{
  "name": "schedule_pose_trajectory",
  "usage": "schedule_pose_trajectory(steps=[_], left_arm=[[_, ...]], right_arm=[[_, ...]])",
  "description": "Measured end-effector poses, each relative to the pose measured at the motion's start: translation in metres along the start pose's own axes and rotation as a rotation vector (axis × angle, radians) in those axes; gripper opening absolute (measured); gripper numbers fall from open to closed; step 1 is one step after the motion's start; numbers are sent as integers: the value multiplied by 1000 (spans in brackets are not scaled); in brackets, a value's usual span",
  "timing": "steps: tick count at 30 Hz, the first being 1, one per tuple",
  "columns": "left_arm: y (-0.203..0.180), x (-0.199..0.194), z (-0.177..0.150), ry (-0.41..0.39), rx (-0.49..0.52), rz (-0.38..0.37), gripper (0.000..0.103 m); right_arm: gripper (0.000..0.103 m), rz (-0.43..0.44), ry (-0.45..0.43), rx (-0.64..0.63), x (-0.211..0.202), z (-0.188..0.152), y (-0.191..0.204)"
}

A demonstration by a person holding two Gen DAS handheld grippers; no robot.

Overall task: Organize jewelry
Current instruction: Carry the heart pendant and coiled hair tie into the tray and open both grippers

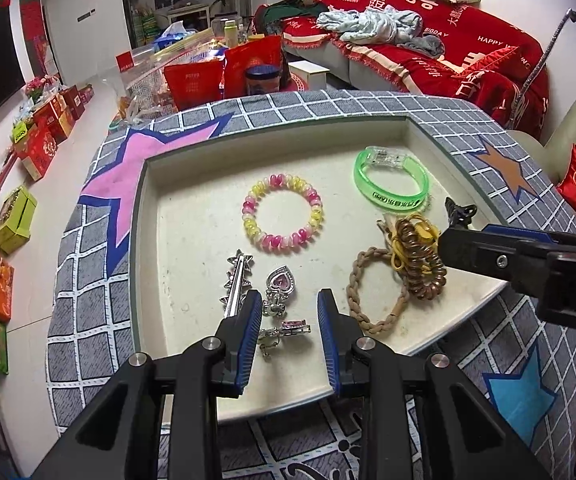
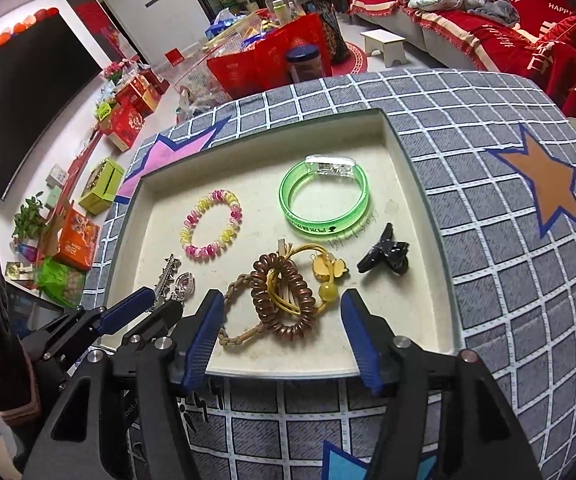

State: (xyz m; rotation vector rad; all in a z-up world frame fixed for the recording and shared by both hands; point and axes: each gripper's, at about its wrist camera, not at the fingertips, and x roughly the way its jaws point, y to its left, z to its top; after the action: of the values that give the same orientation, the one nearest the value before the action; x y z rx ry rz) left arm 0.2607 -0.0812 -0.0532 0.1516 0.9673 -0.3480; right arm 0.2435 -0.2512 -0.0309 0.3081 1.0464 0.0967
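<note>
Nearest the cameras, at the front edge of the cream tray (image 2: pixel 420 240), both grippers hang pointing steeply down. The left gripper (image 1: pixel 290 314) has its jaws partly apart, and between the blue pads lies a silver chain with a pink heart pendant (image 1: pixel 281 282); the pads do not press on it. Just left of that pendant, against the left finger, lies a silver star hair clip (image 1: pixel 236 280). The right gripper (image 2: pixel 283 316) stands with its jaws wide and nothing gripped; below and between its fingers, on the tray floor, sits a heap made of a brown spiral hair tie (image 2: pixel 283 300), a yellow elastic with a bead and charm (image 2: pixel 324 280) and a tan braided band (image 2: pixel 239 320), all touching one another. No earlier frame is given to judge motion.

Toward the right side of the tray, just beyond the heap, rests a black claw clip (image 2: pixel 386 258), apart from the rest. At mid-tray, left of the heap, lies a pink and yellow bead bracelet (image 2: pixel 211 228), flat and alone. Near the tray's far right corner lies a green translucent bangle (image 2: pixel 324 198) with a clear block on its far side.

Under the tray spreads a grey checked cloth (image 2: pixel 488 160) with coloured stars. Beyond the tray's far edge stand red gift bags (image 2: pixel 263 60), boxes along the floor, and a sofa (image 2: pixel 488 28) draped in red.
</note>
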Motion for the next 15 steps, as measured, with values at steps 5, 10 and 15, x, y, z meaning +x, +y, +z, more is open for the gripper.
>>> schedule_pose_trajectory(steps=[5, 10, 15], left_arm=[[-3, -9, -2, -7, 19, 15, 48], [-1, -32, -4, -80, 14, 58, 103], [1, -40, -5, -63, 28, 66, 103]], right_arm=[[79, -21, -20, -28, -12, -6, 1], [79, -18, -34, -19, -22, -9, -4], [80, -26, -26, -20, -27, -11, -7]])
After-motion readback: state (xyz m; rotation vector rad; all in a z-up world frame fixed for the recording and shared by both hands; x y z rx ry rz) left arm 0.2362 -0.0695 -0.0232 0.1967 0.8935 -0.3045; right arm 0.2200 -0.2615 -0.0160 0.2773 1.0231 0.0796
